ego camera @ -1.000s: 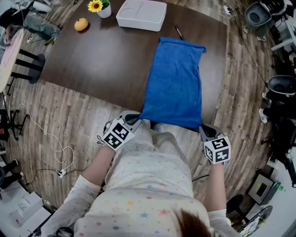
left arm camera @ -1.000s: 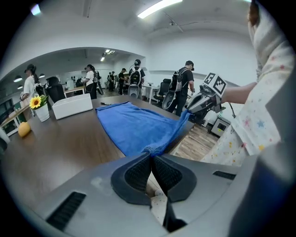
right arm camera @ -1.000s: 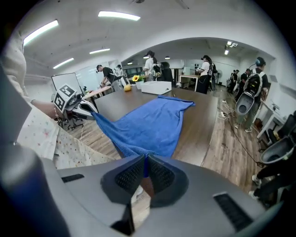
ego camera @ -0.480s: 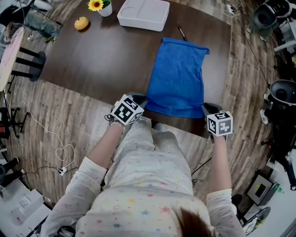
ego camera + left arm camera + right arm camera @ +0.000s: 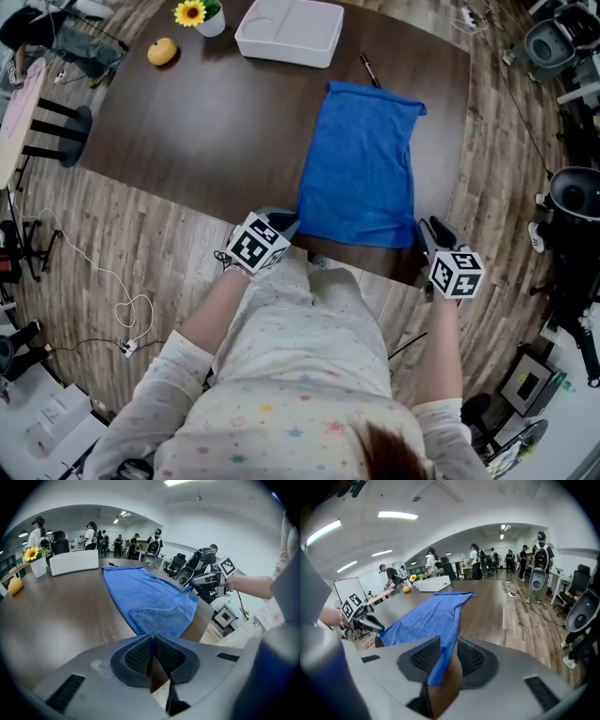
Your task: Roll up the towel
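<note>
Blue towel (image 5: 361,169), clamped at its near corners by left gripper (image 5: 286,223) and right gripper (image 5: 424,230), is now folded over, no longer overhanging; rolling is judged begun.

- The towel (image 5: 361,164) is a plain blue terry rectangle, with its long side running away from the person.
- It lies spread on the right part of the dark table (image 5: 187,122) (the far edge is a little puckered).
- Its near end is folded back over the rest, with one corner clamped in the left gripper (image 5: 153,641) and the other in the right gripper (image 5: 443,656).
</note>
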`<action>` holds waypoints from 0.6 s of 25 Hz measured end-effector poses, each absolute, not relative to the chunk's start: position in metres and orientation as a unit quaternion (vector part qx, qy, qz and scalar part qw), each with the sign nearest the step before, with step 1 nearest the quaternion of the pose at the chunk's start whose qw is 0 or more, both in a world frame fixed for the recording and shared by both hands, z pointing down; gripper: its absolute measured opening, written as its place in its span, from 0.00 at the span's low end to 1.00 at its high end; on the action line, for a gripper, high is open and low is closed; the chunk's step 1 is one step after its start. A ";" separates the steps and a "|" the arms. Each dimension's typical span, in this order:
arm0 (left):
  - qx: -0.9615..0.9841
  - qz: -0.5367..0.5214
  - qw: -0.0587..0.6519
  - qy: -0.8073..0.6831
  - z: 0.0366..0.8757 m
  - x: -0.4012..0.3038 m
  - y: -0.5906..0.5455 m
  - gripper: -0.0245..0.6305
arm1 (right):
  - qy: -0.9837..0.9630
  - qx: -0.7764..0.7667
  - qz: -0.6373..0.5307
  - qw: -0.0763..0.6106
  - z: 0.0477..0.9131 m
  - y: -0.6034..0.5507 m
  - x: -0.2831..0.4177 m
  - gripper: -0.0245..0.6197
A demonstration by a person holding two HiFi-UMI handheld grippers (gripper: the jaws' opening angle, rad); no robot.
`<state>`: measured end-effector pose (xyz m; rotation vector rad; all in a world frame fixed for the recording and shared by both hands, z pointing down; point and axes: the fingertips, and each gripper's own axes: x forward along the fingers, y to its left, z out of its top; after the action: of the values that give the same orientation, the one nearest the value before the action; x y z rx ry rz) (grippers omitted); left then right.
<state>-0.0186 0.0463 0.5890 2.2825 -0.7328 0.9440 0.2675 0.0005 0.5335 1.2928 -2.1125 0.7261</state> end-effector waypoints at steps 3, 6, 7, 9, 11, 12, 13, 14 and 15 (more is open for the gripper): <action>0.845 0.368 0.281 -0.267 0.598 -0.013 0.051 0.07 | -0.792 0.472 0.274 0.273 0.528 -0.003 0.267 0.19; 0.842 0.378 0.269 -0.275 0.602 -0.015 0.049 0.07 | -0.798 0.442 0.271 0.307 0.537 0.004 0.259 0.19; 0.841 0.380 0.268 -0.276 0.602 -0.016 0.050 0.07 | -0.798 0.435 0.273 0.316 0.541 0.007 0.258 0.21; 0.842 0.382 0.265 -0.275 0.602 -0.016 0.051 0.07 | -0.797 0.428 0.280 0.320 0.547 0.012 0.257 0.25; 0.842 0.385 0.263 -0.273 0.600 -0.016 0.054 0.07 | -0.798 0.425 0.288 0.315 0.549 0.015 0.257 0.26; 0.841 0.387 0.262 -0.274 0.599 -0.017 0.055 0.07 | -0.799 0.423 0.289 0.316 0.550 0.016 0.257 0.27; 0.840 0.388 0.261 -0.275 0.599 -0.018 0.056 0.07 | -0.800 0.420 0.288 0.319 0.552 0.016 0.257 0.27; 0.839 0.389 0.260 -0.277 0.599 -0.019 0.056 0.07 | -0.801 0.415 0.286 0.323 0.553 0.017 0.256 0.28; 0.838 0.390 0.260 -0.279 0.599 -0.020 0.057 0.07 | -0.803 0.409 0.284 0.327 0.554 0.018 0.254 0.29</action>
<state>-0.0199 0.0571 0.5988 2.2713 -0.7557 1.0558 0.2544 0.0177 0.5544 1.0722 -2.1029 0.7434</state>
